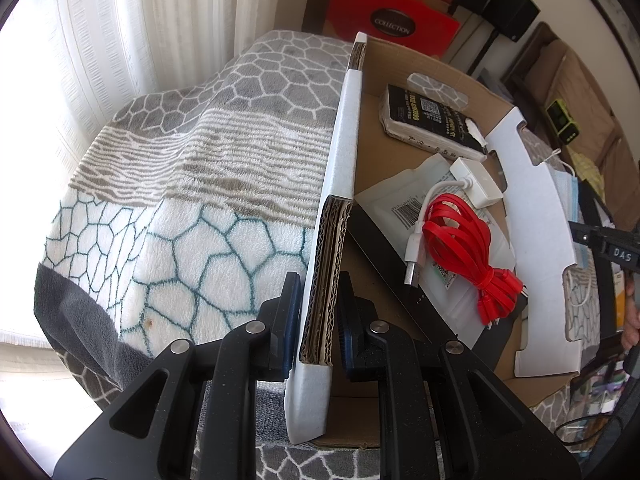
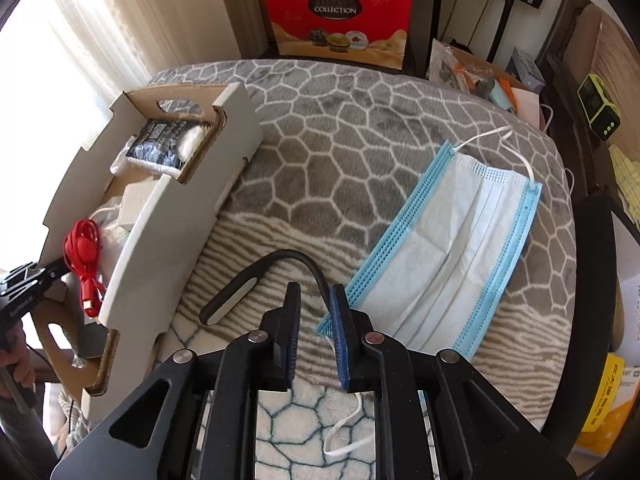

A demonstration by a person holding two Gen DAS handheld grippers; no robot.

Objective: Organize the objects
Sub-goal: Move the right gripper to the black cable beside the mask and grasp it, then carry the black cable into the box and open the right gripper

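Partly hidden—black lamp (image 2: 256,276) behind slightly parted, empty right jaws; left jaws clamp box wall (image 1: 340,184).

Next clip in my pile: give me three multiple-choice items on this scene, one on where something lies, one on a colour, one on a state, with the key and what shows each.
1. Where does the face mask lie?
A. inside the cardboard box
B. on the blanket, outside the box
C. on the red gift bag

2. What colour is the bundled flat cable in the cardboard box?
A. red
B. green
C. yellow

3. What is the left gripper doing?
A. hanging open above the blanket
B. shut on the face mask
C. shut on the box wall

Key:
1 B, the right wrist view shows it spread flat on the blanket, beside the box.
2 A, the bundle beside the white adapter is bright red.
3 C, its jaws stand either side of the corrugated box wall and press on it.
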